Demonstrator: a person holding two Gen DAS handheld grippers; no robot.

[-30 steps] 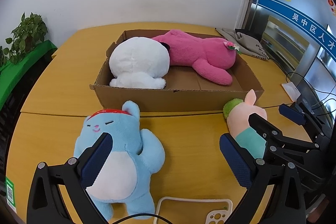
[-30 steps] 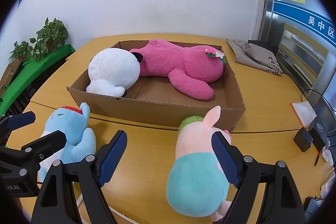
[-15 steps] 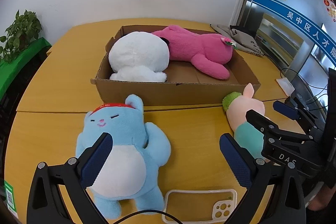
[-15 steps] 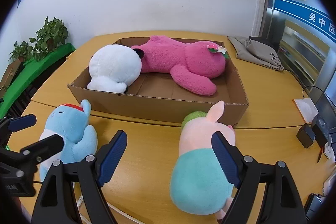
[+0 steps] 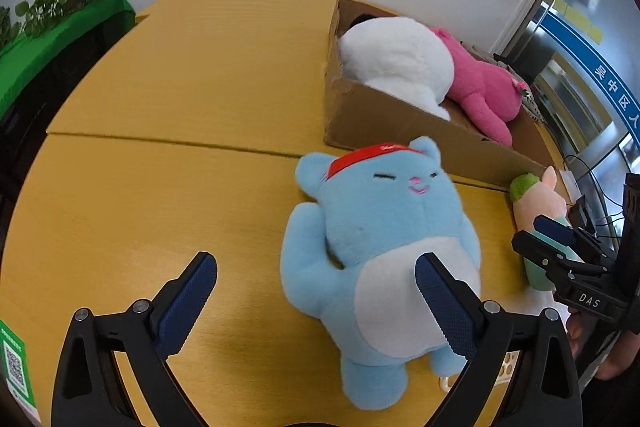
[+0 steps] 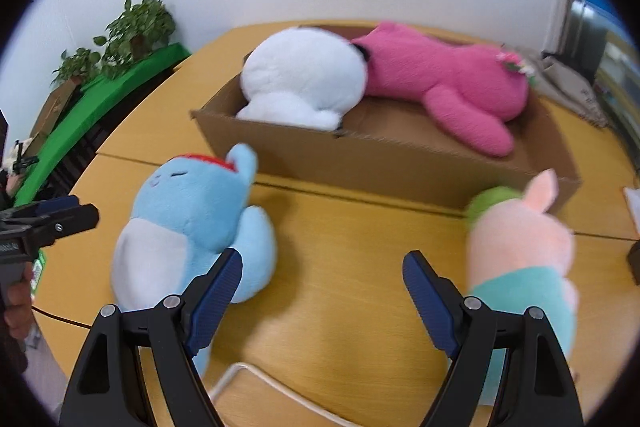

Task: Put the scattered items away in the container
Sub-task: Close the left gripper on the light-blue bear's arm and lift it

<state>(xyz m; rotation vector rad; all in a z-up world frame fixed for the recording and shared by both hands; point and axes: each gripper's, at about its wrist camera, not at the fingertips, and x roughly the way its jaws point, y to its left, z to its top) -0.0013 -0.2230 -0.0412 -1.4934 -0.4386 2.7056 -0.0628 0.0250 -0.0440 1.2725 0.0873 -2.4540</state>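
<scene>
The step in hand looks like the approach to a pickup: 2 soft toys lie on the yellow wooden worktop (image 5: 168, 115) outside the cardboard box (image 6: 384, 163), and both tongs hang over them with nothing held. The left tongs (image 5: 316, 287) stand spread wide and empty; 1 dark blue ribbed pad overlaps the white belly of the blue plush cat (image 5: 384, 239) in the picture, the other is over bare wood, so the toy is not between them. The right tongs (image 6: 322, 281) are likewise parted and empty, framing bare worktop between the blue cat (image 6: 192, 219) and the pink plush pig (image 6: 524, 243), which lies just beside the right pad.

The box already holds a round white plush (image 6: 304, 79) and a long magenta plush (image 6: 440, 79), lying side by side, with free floor toward its near right corner.

My judgement: the next move calls for each tongs to shift sideways until its toy sits squarely between the pads, then descend and squeeze the thickest part of the body.

The toys are fleecy, rounded and squashy, so they should compress under the pads and may sag. The cat wears a red band; the pig has a teal lower half and a green tuft. The box is stiff corrugated card with low walls. A pale phone case (image 5: 500, 371) peeks out under the cat's foot
</scene>
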